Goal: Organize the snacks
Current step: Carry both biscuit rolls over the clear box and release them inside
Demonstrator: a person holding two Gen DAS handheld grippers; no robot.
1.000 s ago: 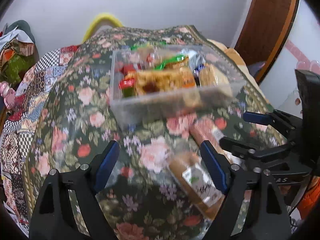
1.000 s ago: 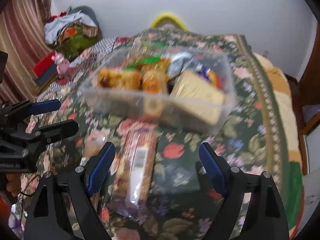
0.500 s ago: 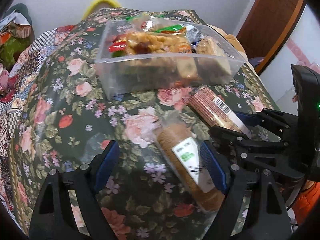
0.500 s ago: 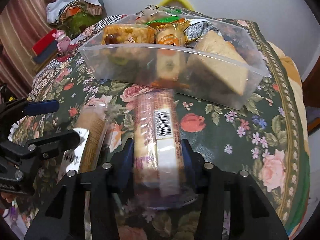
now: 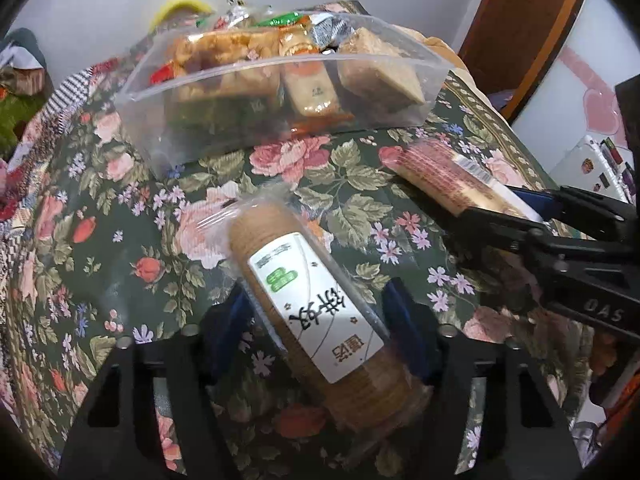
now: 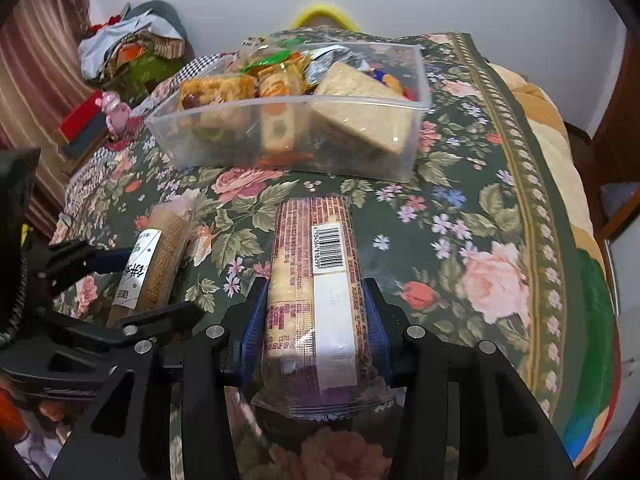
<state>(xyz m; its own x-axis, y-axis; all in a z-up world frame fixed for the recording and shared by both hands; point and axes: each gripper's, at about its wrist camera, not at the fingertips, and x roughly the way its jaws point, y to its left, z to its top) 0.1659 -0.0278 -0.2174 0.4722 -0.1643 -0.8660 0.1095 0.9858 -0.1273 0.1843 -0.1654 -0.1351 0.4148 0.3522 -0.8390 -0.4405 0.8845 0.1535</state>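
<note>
**Two biscuit packs between the fingers, the snack box waiting behind**

On the floral bedspread, toward the far end, sits a clear plastic box, long and open-topped, already well filled. Through its near wall I can see a chunky golden pastry bar at the left end, a small orange-and-cream wrapped biscuit standing roughly in the middle, and a big pale square cracker block leaning at the right end. Behind these lie a green wrapper, a silvery foil packet and some bits of red and orange, too jumbled to name. The pile reaches above the rim.

In front of the box, two long packs lie on the cloth, side by side but apart. The right gripper has its blue pads pressed against both sides of the pink barcode biscuit pack, pinching it near its lower half; the pack points toward the box. The left gripper straddles the brown round-biscuit sleeve, the one with a white label and a green mark. Its fingers are closing in, with the sleeve between them, and the right-hand pad stands clear of the wrapper; I cannot tell whether the left pad touches it.

Beyond the bed are a heap of clothes and a brown door.
</note>
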